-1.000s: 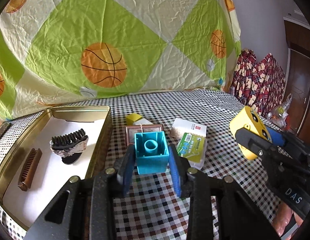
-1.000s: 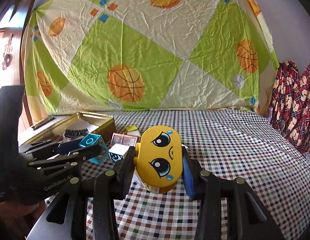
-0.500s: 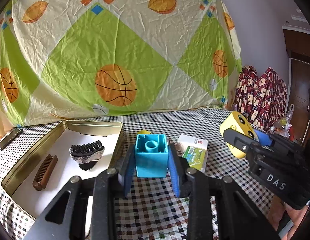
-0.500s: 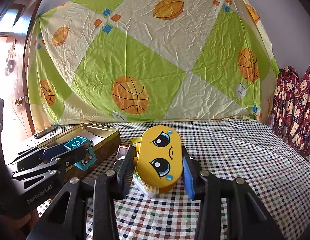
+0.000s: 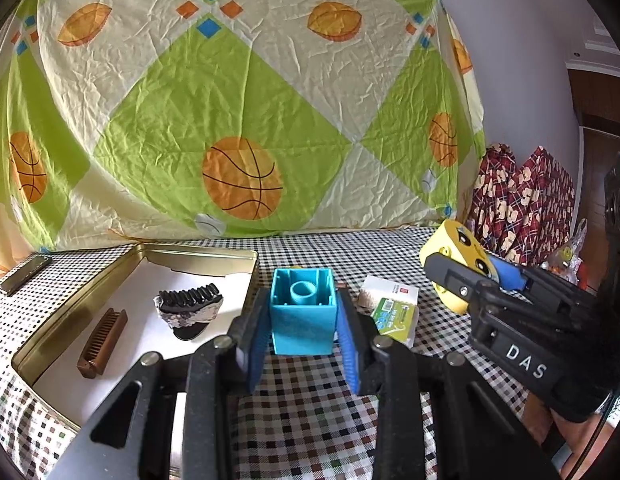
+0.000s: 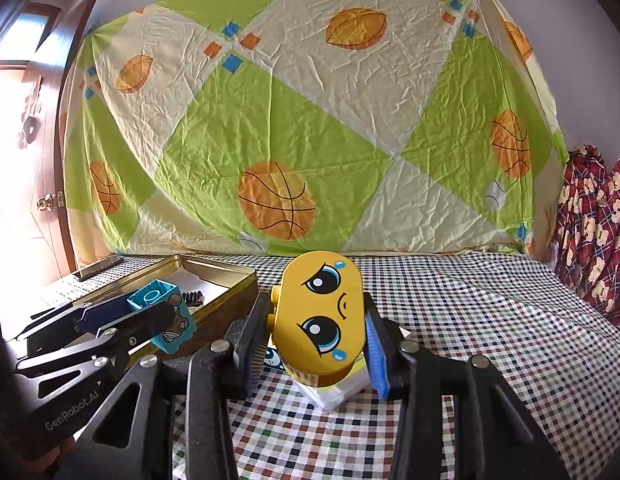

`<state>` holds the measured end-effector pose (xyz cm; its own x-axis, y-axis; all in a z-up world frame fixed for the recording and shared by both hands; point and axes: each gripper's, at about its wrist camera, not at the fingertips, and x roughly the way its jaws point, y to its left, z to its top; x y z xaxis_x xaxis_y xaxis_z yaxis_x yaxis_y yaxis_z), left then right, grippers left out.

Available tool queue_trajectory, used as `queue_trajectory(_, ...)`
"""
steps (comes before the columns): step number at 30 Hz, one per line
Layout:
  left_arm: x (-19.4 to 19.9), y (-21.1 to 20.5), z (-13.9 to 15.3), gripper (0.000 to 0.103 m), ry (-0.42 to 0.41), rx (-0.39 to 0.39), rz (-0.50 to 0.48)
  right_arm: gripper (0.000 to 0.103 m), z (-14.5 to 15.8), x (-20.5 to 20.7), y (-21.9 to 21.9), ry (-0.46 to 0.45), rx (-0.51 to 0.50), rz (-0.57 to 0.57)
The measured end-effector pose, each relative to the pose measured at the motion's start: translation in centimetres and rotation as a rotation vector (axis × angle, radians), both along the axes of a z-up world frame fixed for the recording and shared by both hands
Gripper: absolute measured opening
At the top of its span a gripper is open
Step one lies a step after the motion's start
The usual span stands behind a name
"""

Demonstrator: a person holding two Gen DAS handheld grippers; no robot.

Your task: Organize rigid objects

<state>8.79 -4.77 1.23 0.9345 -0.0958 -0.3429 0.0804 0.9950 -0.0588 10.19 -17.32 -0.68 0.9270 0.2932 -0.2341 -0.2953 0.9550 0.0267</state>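
Note:
My left gripper (image 5: 303, 336) is shut on a blue toy block (image 5: 302, 312) and holds it above the checkered cloth, just right of the gold tin tray (image 5: 206, 254). The block also shows in the right wrist view (image 6: 166, 316). My right gripper (image 6: 315, 344) is shut on a yellow sad-face toy (image 6: 319, 318) and holds it above the boxes; it shows at the right of the left wrist view (image 5: 457, 256). The tray holds a brown comb (image 5: 102, 342) and a black hair claw (image 5: 190, 306).
A white box (image 5: 389, 292) and a green-labelled box (image 5: 395, 318) lie on the cloth behind the block. A dark flat case (image 5: 24, 274) lies left of the tray. A basketball-print sheet (image 5: 242, 120) hangs behind. Red plaid fabric (image 5: 521, 196) is at far right.
Both grippers have lifted with their loads. The blue block has risen off the cloth and moved a little toward the tray. The yellow toy has risen over the boxes.

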Motion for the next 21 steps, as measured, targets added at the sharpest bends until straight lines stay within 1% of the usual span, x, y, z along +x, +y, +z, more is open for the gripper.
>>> queue_trajectory(21,-1.6,2.8,0.2,0.03,-0.017,-0.032,0.046,0.045,0.0,-0.2,3.6,-0.036,-0.024,0.054)
